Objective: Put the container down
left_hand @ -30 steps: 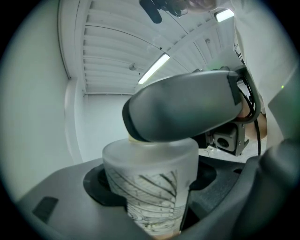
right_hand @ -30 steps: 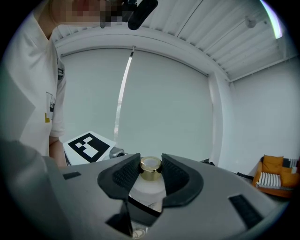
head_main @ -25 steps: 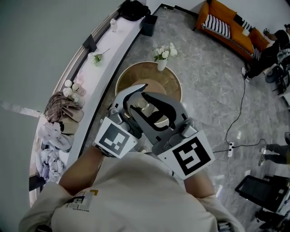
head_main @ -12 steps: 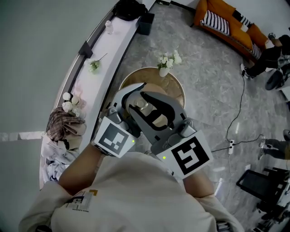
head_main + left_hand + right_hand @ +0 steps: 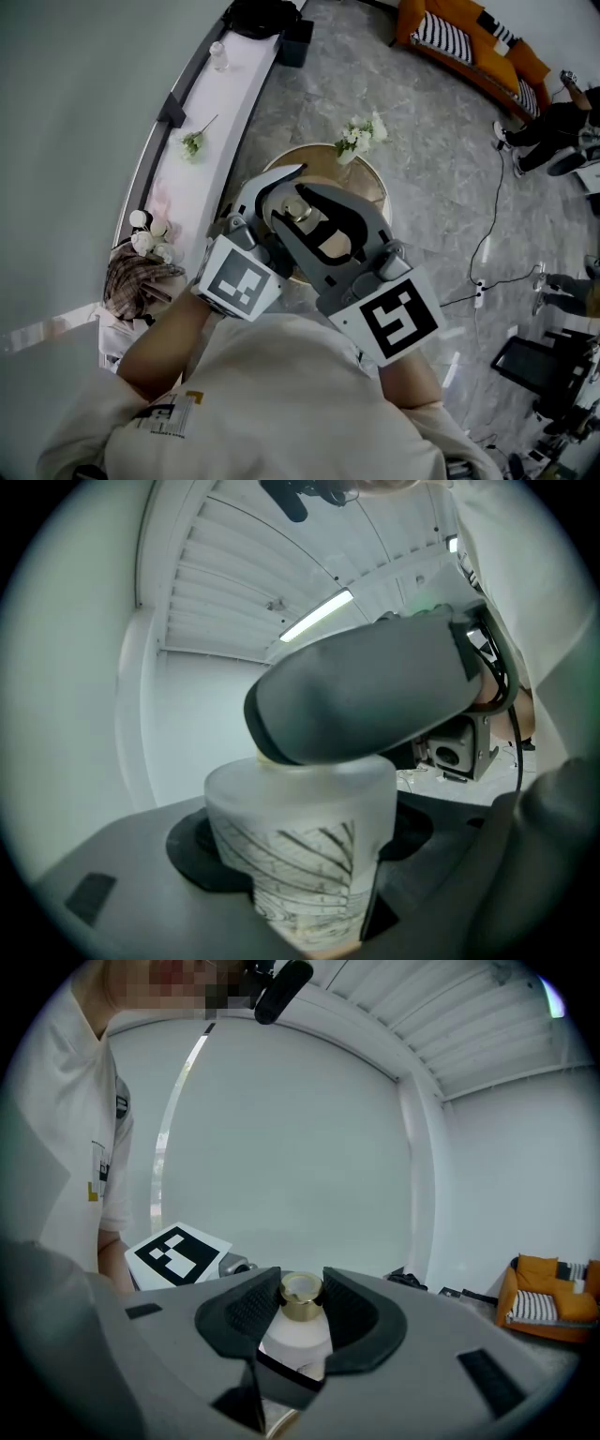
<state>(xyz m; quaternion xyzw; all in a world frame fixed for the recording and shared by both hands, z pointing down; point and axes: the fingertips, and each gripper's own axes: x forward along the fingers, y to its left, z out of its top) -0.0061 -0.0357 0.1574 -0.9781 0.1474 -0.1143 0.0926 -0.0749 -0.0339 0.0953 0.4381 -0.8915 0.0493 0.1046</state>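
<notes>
Grips container (image 5: 298, 855) roughly upright with 2 grippers, left gripper (image 5: 272, 202) closed on its body, right gripper (image 5: 302, 1290) closed on its gold neck, above round table (image 5: 371, 184) below.

A lounge or reception room, not a workshop
Grey marble-look floor (image 5: 441, 159), orange sofa (image 5: 469, 52) with striped cushion (image 5: 439, 33), small round wooden worktop (image 5: 323, 161) bearing white flowers in a vase (image 5: 361, 139), long white wall ledge (image 5: 202, 178)

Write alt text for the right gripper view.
The right gripper clamps the gold cap of a white container. Behind are a pale wall, a marker cube at left and an orange sofa at far right.
</notes>
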